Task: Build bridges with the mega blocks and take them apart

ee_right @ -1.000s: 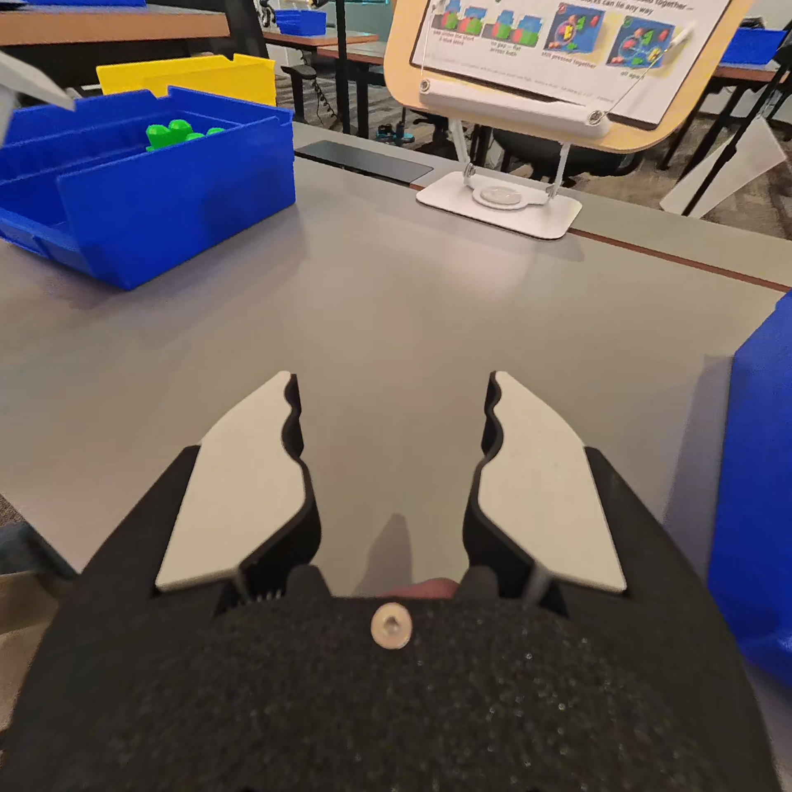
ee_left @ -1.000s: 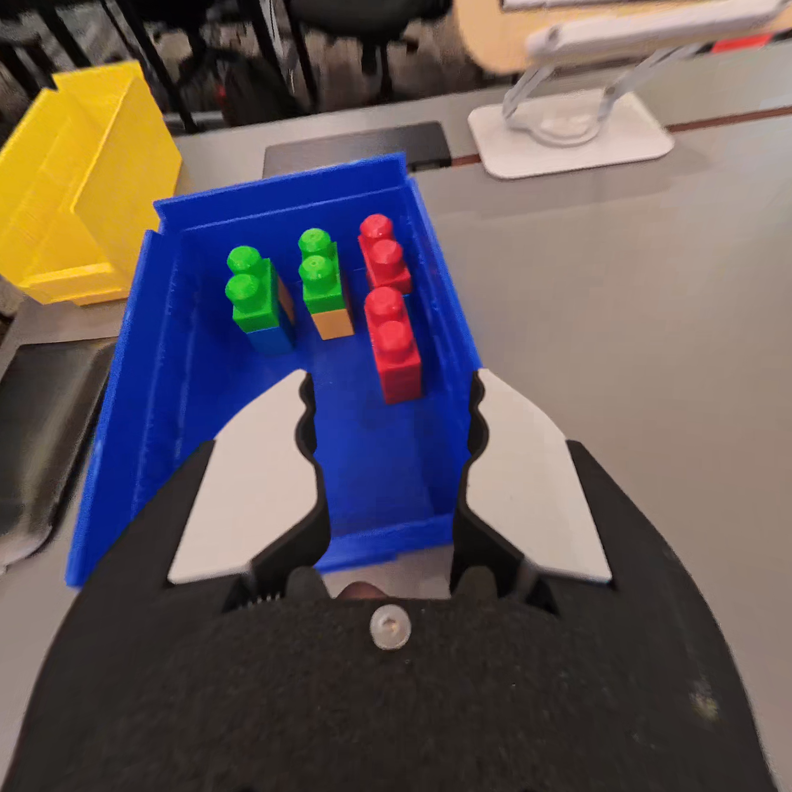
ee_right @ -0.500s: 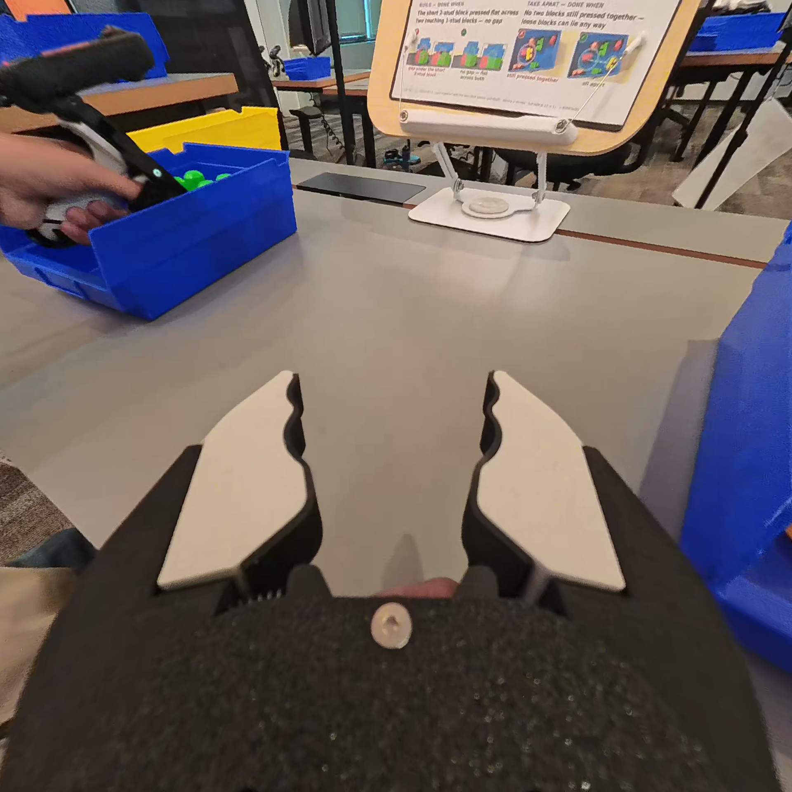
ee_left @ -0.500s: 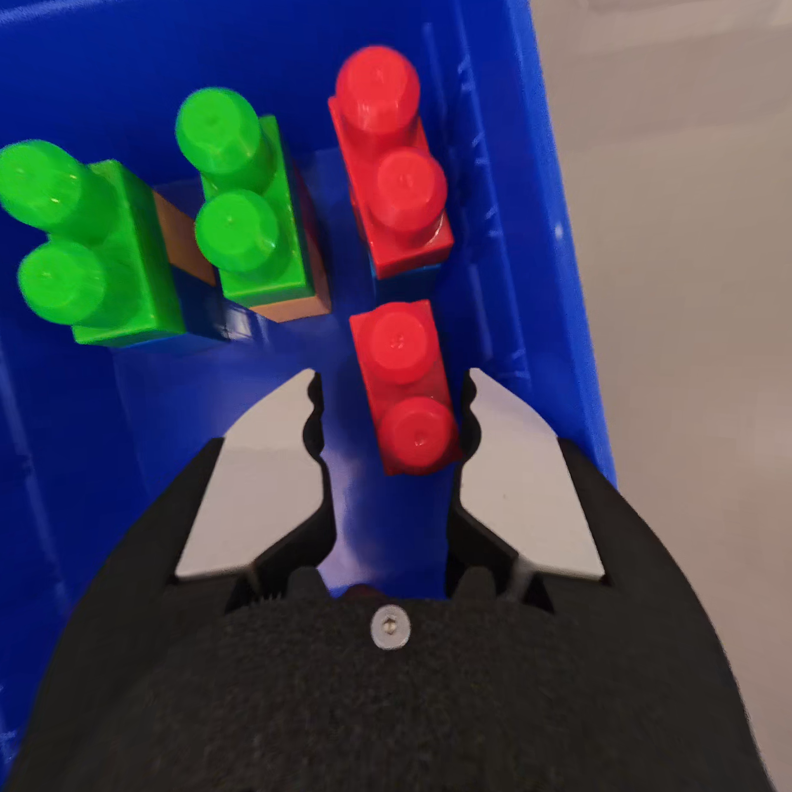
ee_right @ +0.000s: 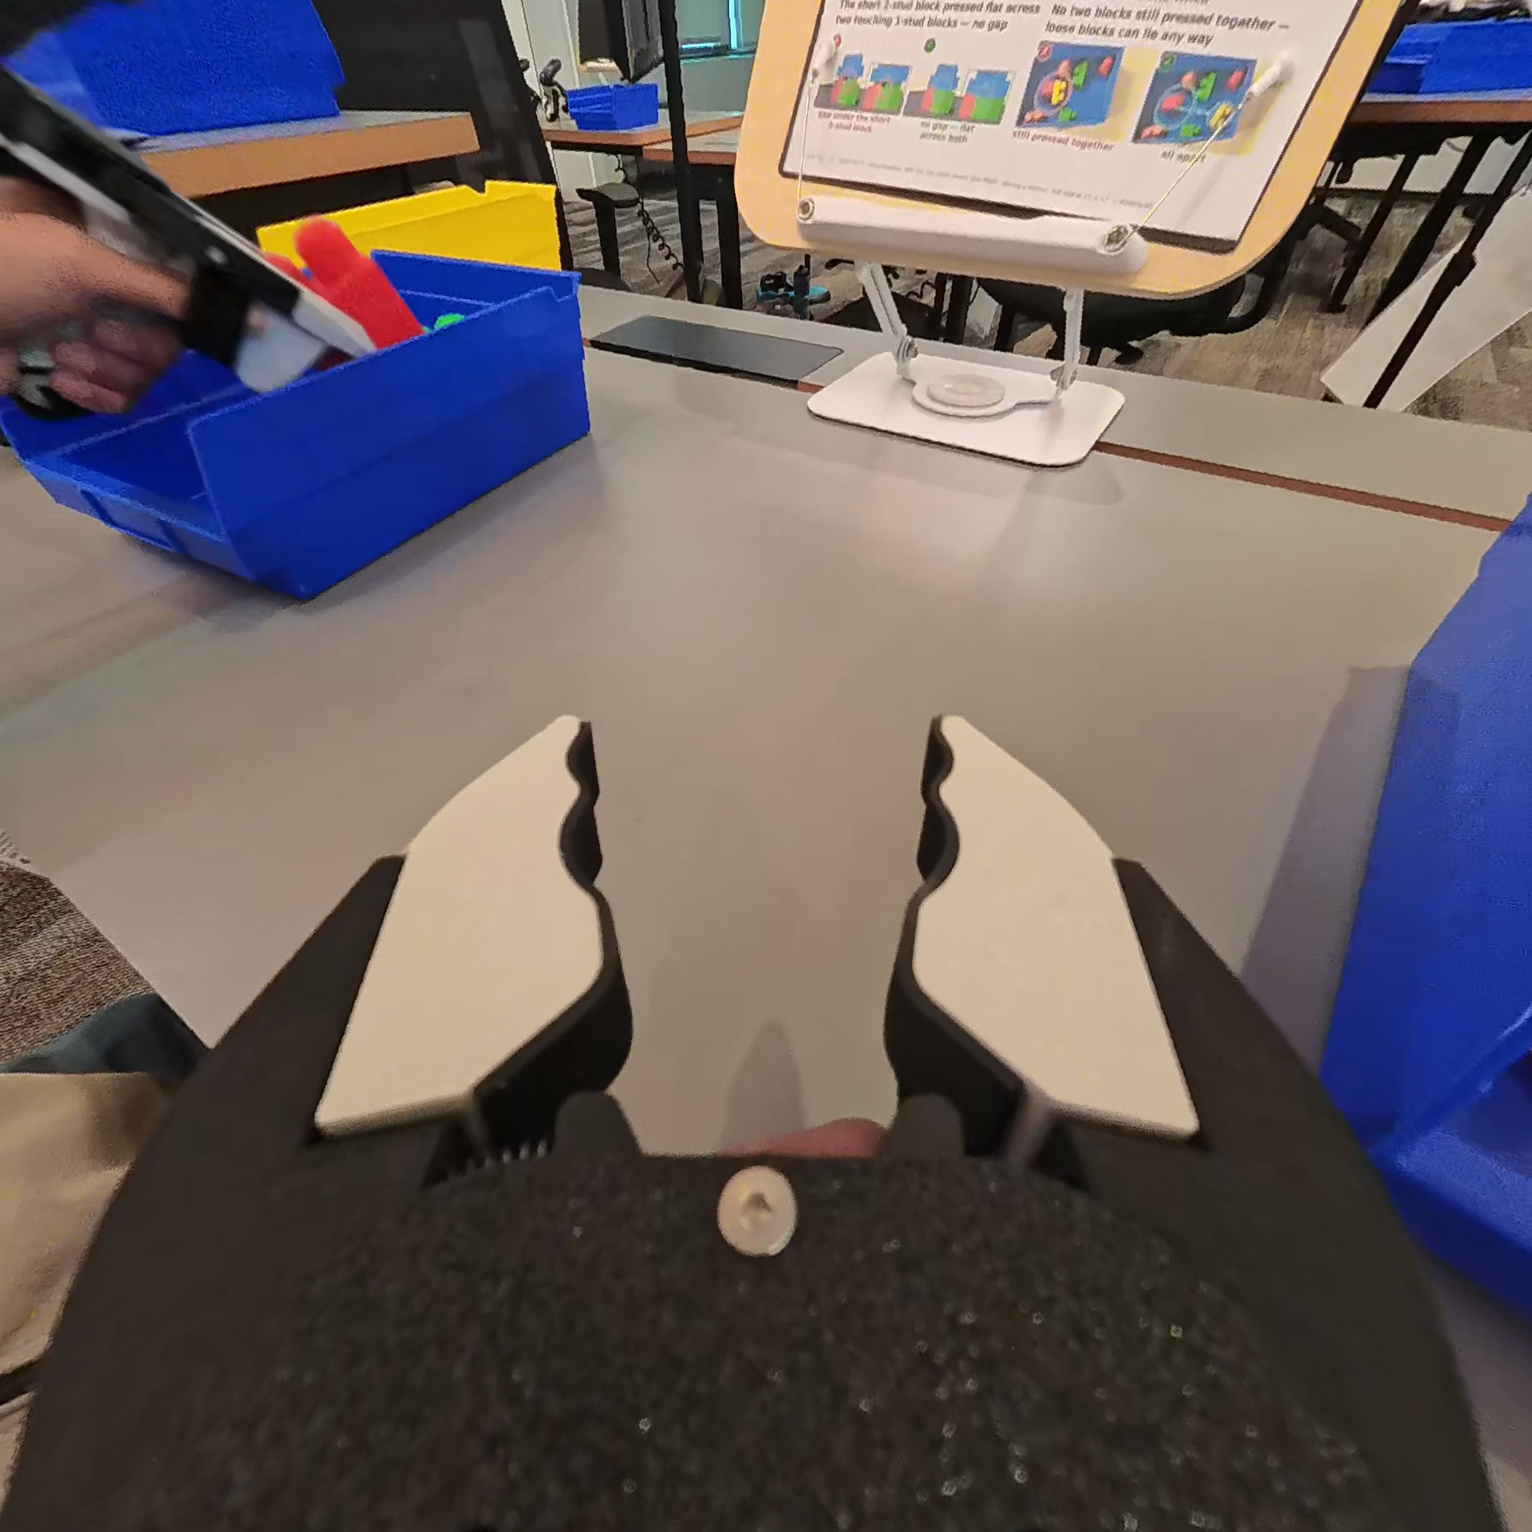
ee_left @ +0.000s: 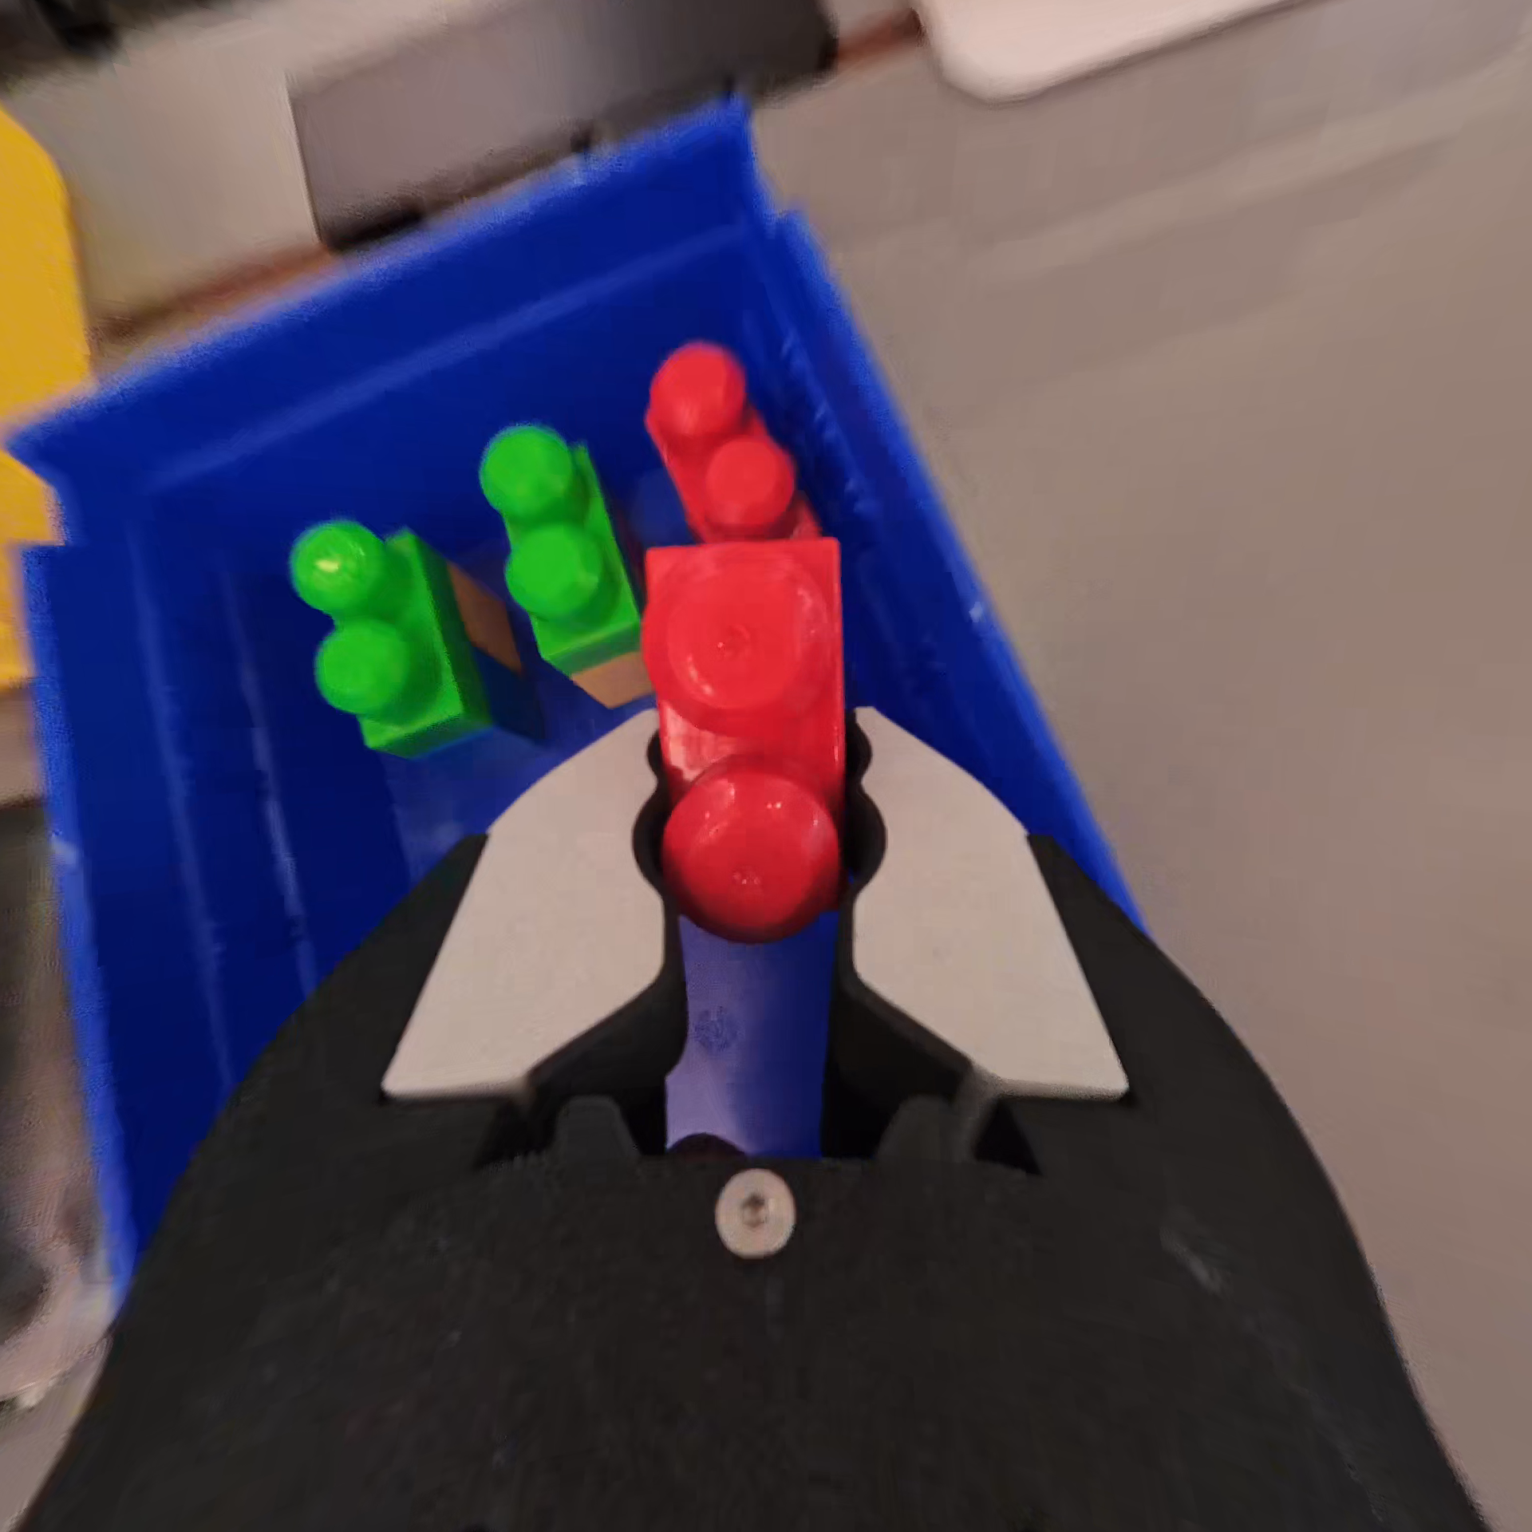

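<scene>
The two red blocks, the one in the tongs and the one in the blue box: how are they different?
The held red block is pinched in the left tongs and lifted above the blue box; the other red block sits inside the box, near its right wall. The held one has no block under it; the other seems stacked on a darker block, though blur hides it. Both are red with two round studs.

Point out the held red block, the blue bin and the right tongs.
Held red block (ee_left: 746,663): left wrist view, on its far stud.
Blue bin (ee_left: 904,464): left wrist view, on its right wall.
Right tongs (ee_right: 758,796): right wrist view, midway between the open tips.
</scene>
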A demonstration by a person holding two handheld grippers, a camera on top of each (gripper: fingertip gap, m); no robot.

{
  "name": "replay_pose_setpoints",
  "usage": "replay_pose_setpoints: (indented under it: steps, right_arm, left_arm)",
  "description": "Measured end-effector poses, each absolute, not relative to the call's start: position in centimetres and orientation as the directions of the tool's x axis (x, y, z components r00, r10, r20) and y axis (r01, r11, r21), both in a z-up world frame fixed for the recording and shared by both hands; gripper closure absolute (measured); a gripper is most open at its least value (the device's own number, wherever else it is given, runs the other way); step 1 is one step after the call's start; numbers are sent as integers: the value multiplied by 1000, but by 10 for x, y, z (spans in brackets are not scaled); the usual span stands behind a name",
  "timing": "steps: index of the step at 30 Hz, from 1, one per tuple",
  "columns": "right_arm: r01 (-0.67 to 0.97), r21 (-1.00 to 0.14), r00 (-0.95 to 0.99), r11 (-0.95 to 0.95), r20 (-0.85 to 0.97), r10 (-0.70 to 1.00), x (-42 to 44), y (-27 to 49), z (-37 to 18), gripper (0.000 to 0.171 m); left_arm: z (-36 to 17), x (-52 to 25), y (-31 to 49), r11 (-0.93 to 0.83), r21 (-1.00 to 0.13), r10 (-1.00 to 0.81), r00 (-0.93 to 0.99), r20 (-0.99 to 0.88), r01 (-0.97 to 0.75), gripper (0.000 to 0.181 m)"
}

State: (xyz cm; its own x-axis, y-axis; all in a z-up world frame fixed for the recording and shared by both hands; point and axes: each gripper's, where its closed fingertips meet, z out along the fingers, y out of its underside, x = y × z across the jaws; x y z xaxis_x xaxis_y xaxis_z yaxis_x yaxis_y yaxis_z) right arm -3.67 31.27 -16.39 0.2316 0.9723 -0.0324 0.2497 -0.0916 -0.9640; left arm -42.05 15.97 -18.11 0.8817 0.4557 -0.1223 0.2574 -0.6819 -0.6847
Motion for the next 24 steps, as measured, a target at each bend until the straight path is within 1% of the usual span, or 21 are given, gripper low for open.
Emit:
replay_pose_setpoints:
  steps: [2, 4, 7, 9, 13, 17, 19, 20, 22, 24]
  right_arm:
    - [248, -966, 227, -78, -20, 974, -38, 312, -162, 98]
    - [247, -967, 222, -57, 0, 975, -39, 310, -161, 100]
    - [267, -963, 200, -46, 9, 980, -42, 307, -165, 101]
    - [277, -960, 199, -44, 13, 980, -43, 307, -170, 102]
    - [296, -953, 205, -70, -8, 979, -42, 308, -178, 102]
    - [274, -958, 184, -89, -38, 982, -43, 303, -177, 104]
    - [250, -964, 119, -90, -61, 991, -46, 295, -173, 105]
    - [230, -969, 55, -90, -80, 995, -49, 287, -169, 108]
    - [183, -977, -118, -108, -130, 984, -58, 267, -155, 109]
    - [135, -979, -295, -151, -186, 937, -68, 248, -137, 106]
  left_arm:
    - [-149, -408, 151, -601, -769, 480, 868, -131, 217, 143]
    - [-120, -379, 147, -507, -852, 430, 895, -117, 132, 143]
    - [-98, -327, 140, -390, -921, 355, 922, -157, -7, 143]
    - [-102, -297, 134, -367, -927, 345, 916, -207, -71, 143]
    - [-139, -254, 130, -374, -924, 334, 919, -209, -75, 143]
    - [-163, -229, 137, -358, -933, 259, 956, -138, -38, 144]
    - [-163, -213, 146, -319, -948, 158, 986, -61, -8, 143]
    - [-157, -204, 152, -277, -961, 94, 995, -22, 5, 144]
    - [-147, -178, 164, -223, -973, -89, 993, 81, 59, 144]
    - [-133, -156, 177, -160, -979, -261, 951, 166, 127, 144]
